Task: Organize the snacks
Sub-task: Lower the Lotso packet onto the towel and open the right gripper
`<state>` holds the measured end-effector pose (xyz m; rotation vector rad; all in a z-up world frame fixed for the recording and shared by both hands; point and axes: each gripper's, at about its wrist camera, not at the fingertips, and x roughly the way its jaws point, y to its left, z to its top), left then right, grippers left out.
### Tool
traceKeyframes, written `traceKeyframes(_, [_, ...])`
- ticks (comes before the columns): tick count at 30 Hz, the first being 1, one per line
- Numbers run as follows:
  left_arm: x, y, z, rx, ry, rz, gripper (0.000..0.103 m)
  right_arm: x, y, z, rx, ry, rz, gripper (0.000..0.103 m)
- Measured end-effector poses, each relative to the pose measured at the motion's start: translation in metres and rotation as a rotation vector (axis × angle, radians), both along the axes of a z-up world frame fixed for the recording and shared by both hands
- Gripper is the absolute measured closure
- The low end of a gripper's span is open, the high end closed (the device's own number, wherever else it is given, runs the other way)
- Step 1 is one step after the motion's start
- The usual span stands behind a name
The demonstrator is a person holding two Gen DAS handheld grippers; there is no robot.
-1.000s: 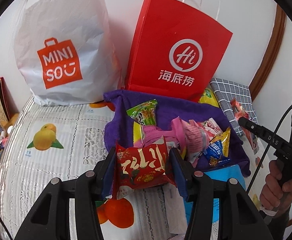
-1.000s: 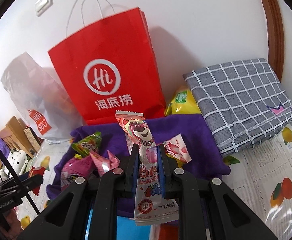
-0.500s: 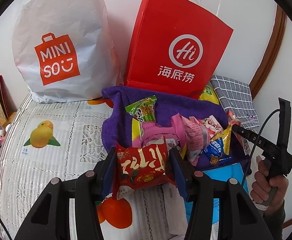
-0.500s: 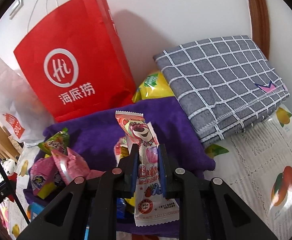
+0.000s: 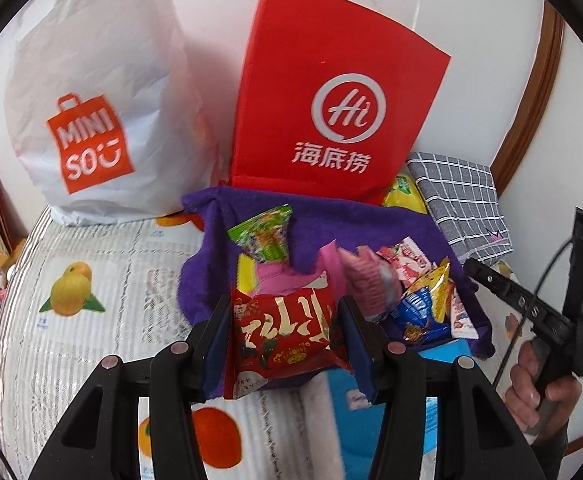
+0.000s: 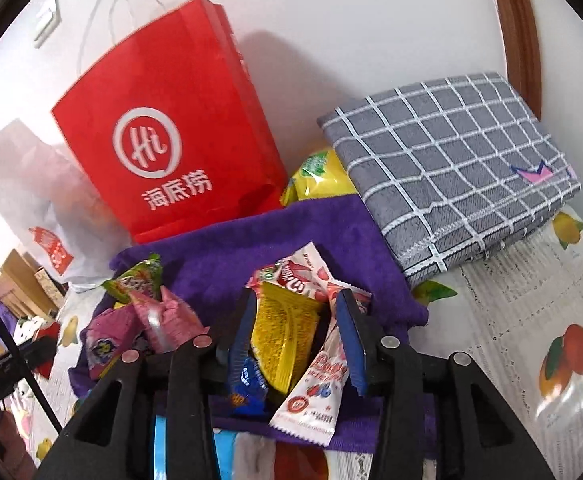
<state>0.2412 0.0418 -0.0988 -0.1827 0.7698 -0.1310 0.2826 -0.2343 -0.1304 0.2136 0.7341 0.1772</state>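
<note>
Released from the right gripper point(image 6: 297, 334), whose jaws are opening, the pink-and-white bear-print candy packet point(image 6: 317, 384) now leans against the right finger on the purple plush cloth point(image 6: 251, 248). That cloth lies on a fruit-print white tablecloth point(image 5: 91, 272) below a white wall, heaped with bright wrapped snacks point(image 5: 375, 276). Behind stand a red paper bag point(image 5: 331, 92) and white plastic bag point(image 5: 99, 92). Pads of the left gripper point(image 5: 287, 336) clamp a shiny red snack packet point(image 5: 283, 336).
</note>
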Motion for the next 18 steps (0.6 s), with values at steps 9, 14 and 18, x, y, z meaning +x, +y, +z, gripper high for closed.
traceKeyframes(9, [0.036, -0.029, 0.002, -0.009, 0.032, -0.037, 0.053, -0.025, 0.01, 0.01, -0.078, -0.052, 0.079, 0.055])
traceKeyframes(14, [0.059, -0.038, -0.003, -0.024, 0.055, -0.033, 0.053, -0.024, 0.012, 0.003, -0.068, -0.022, 0.106, 0.055])
traceKeyframes(18, [0.071, -0.044, -0.011, -0.017, 0.073, -0.028, 0.053, -0.022, 0.008, -0.001, -0.052, -0.002, 0.098, 0.055])
